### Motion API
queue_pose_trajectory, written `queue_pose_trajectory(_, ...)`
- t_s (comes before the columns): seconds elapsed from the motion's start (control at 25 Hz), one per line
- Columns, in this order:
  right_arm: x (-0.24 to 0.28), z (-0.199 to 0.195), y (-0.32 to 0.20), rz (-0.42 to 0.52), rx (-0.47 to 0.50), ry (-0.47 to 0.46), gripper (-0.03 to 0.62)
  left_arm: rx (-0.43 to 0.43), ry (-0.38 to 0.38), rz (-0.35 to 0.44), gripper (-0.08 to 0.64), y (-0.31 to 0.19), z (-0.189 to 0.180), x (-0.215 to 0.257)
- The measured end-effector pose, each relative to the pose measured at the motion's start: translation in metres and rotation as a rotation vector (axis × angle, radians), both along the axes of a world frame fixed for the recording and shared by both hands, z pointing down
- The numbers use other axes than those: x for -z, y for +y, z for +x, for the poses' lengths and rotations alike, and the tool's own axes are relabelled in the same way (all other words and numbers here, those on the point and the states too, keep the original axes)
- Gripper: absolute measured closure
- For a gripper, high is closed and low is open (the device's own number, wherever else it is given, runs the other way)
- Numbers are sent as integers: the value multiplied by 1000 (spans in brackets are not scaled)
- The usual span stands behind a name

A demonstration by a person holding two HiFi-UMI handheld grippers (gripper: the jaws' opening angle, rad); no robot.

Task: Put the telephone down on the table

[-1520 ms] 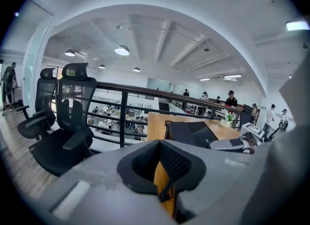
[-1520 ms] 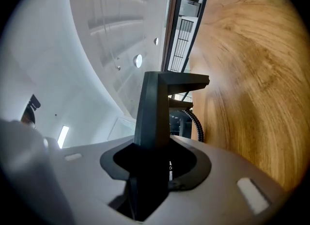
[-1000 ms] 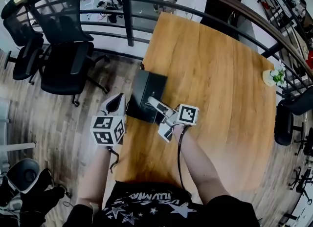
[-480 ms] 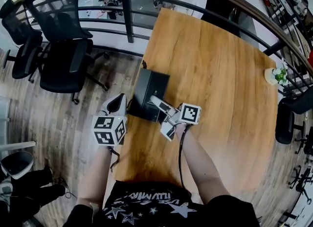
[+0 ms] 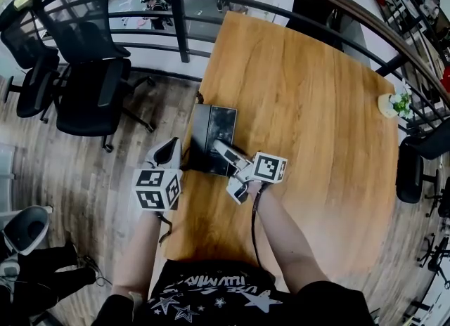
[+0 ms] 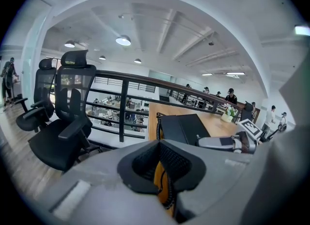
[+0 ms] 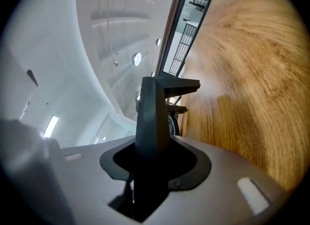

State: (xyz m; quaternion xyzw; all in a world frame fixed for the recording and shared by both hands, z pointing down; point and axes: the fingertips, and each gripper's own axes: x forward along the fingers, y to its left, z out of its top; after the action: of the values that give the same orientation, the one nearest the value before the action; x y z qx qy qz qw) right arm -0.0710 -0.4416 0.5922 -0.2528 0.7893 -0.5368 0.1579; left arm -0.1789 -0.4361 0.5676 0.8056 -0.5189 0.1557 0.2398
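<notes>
A black telephone [image 5: 213, 135] is at the left edge of the wooden table [image 5: 302, 107]. I cannot tell whether it rests on the wood. My right gripper [image 5: 222, 149] reaches in from the near side and is shut on the telephone's near edge. That edge stands as a dark slab [image 7: 151, 117] between the jaws. My left gripper [image 5: 169, 150] hangs just off the table's left edge, beside the telephone [image 6: 184, 128]. Its black coiled cord [image 6: 164, 190] runs between the closed jaws of the left gripper [image 6: 159, 146]. The right gripper [image 6: 220, 142] also shows there.
Black office chairs [image 5: 91, 57] stand on the plank floor to the left. A dark railing [image 5: 179, 15] curves round the far side. A small potted plant [image 5: 394, 109] sits at the table's right edge. The person's forearms come in from below.
</notes>
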Motion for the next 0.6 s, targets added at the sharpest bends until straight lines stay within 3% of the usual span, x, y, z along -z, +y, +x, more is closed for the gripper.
queue_pose_trajectory(0.28, -6, -1, 3, -36, -91, 7, 430, -8, -1, 3, 558, 0, 7, 1)
queue_pose_trajectory(0.48, -10, 1, 3, -62, -118, 97, 425, -7, 1, -1, 558, 1, 5, 3)
queue_pose_trajectory(0.6, -11, 2, 3, -38, -103, 200, 410, -10, 0, -1, 558, 2, 7, 4)
